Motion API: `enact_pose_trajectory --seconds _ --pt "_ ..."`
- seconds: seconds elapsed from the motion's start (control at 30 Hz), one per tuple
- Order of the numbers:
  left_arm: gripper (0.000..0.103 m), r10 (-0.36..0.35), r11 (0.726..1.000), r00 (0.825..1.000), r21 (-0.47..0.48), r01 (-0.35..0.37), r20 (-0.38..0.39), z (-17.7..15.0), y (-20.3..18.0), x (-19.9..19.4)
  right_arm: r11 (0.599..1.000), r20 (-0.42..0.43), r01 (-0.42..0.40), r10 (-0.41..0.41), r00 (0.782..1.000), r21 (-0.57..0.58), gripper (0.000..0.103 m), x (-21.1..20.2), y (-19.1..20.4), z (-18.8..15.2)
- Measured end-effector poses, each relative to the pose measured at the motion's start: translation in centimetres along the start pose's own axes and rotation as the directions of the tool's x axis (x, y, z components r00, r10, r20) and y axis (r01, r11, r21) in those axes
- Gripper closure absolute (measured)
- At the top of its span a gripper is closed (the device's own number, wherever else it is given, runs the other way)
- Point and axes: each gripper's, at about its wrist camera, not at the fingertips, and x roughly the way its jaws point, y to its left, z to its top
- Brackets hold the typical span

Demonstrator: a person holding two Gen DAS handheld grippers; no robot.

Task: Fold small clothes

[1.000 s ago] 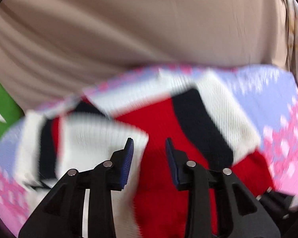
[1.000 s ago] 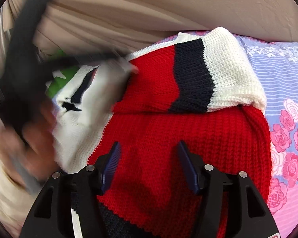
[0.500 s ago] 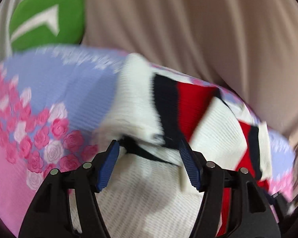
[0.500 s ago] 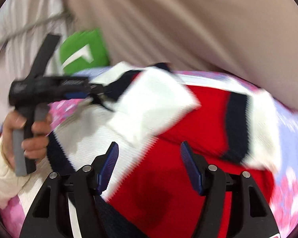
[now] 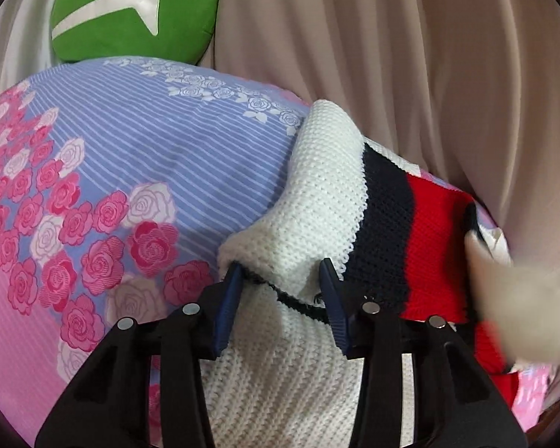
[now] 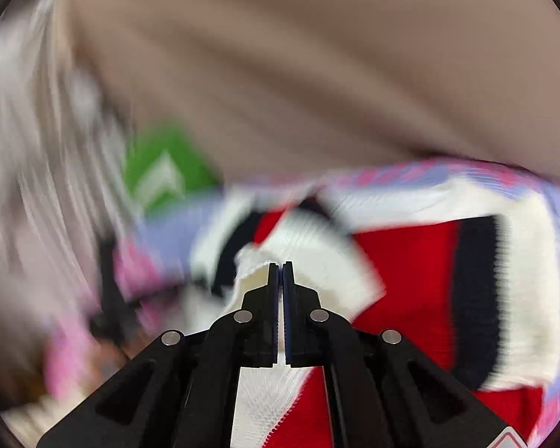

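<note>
Bedsheet (image 5: 138, 156): spreads over the bed; the sweater lies on it, toward its right side in the left wrist view.
Sweater (image 5: 328, 201): one sleeve folded across the body, reaching toward the far edge of the bed.
Cushion (image 5: 130, 11): beyond the far left corner of the bedsheet, against the curtain.
Curtain (image 5: 410, 74): hangs behind the far edge of the bed, along its whole width.
Left gripper (image 5: 280, 280): above the near part of the sweater, a fold of knit between its fingers.
Right gripper (image 6: 280, 272): over the sweater's middle, a knit edge just behind its tips.
</note>
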Motion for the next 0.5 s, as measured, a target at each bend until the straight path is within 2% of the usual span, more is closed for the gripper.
enact_pose_trajectory --seconds 0.07,0.13,0.17,0.2,0.27,0.37,0.43,0.5 --pt "0.062 0.026 0.999 1.000 0.023 -0.026 0.015 -0.3 -0.5 -0.1 0.983 0.028 0.102 -0.108 0.994 0.155 0.102 -2.1 -6.0 0.2" --pt "0.062 0.054 0.997 0.998 0.049 -0.055 0.028 -0.7 -1.1 -0.1 0.935 -0.053 0.272 -0.266 0.962 0.230 0.102 -2.1 -11.3 -0.8" --pt "0.061 0.062 0.996 0.998 0.060 -0.064 0.032 -0.8 -1.3 -0.1 0.916 -0.085 0.311 -0.299 0.951 0.254 0.102 -1.9 -12.8 -1.4" --pt "0.061 0.065 0.996 0.997 0.066 -0.067 0.035 -0.8 -1.5 -0.1 0.910 -0.098 0.305 -0.290 0.952 0.281 0.102 -2.0 -13.7 -1.9" --pt "0.061 0.064 0.995 0.997 0.069 -0.066 0.038 -0.8 -1.5 -0.2 0.920 -0.064 0.259 -0.252 0.966 0.294 0.098 -3.1 -13.6 -2.5" --pt "0.061 0.038 0.998 0.998 0.051 -0.040 0.040 -0.8 -1.2 -0.5 0.950 -0.048 0.205 -0.199 0.979 0.235 0.079 -3.5 -11.4 -2.7" --pt "0.062 0.009 1.000 0.999 0.027 -0.010 0.045 -0.8 -0.7 -0.8 0.960 -0.066 0.191 -0.181 0.981 0.206 0.048 -3.3 -10.3 -3.0" --pt "0.062 -0.014 1.000 0.999 0.006 0.014 0.049 -0.9 -0.4 -1.1 0.957 -0.092 0.224 -0.210 0.973 0.185 0.045 -2.2 -10.0 -3.3"
